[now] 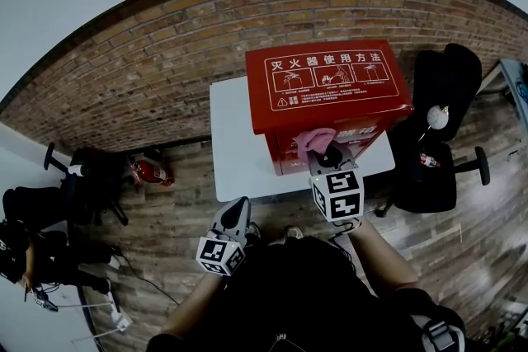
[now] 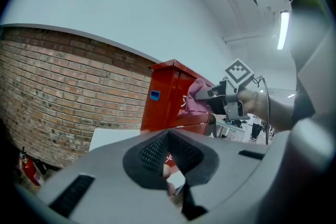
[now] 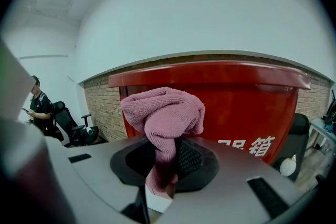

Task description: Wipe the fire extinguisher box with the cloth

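The pink cloth (image 3: 164, 113) sat clamped in the right gripper (image 1: 330, 154), bunched just beyond its tips and up against the red box (image 1: 326, 86), under the lid. The box stood on a white table (image 1: 235, 148). The left gripper (image 1: 235, 214) hung back, near the table's edge, jaws closed on nothing.

The left tool (image 2: 174, 182), jaws together and empty, faces the red fire extinguisher box (image 2: 169, 99) at twelve o'clock. At one o'clock the right tool (image 2: 209, 96) holds a pink cloth (image 2: 195, 96) against it.
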Demonstrator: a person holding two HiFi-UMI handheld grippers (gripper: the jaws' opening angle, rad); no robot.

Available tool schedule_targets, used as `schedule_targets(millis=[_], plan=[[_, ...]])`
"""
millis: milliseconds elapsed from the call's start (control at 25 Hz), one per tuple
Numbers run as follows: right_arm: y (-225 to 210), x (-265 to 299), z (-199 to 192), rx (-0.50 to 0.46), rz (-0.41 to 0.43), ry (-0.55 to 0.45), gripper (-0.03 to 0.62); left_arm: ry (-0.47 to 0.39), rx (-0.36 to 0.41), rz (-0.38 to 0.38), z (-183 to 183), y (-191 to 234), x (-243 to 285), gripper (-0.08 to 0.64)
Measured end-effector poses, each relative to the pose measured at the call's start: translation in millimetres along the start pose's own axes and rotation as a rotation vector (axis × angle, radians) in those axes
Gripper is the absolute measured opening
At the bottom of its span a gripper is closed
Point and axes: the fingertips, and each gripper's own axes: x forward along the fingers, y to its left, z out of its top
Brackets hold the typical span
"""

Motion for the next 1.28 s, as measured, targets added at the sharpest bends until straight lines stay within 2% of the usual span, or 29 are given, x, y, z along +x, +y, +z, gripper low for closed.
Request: schedule_targets(millis=[1280], plan=[[-5, 31, -65, 0.021, 0.013, 0.130, 0.084, 0.006, 0.009, 0.010, -1, 5, 7, 0.023]])
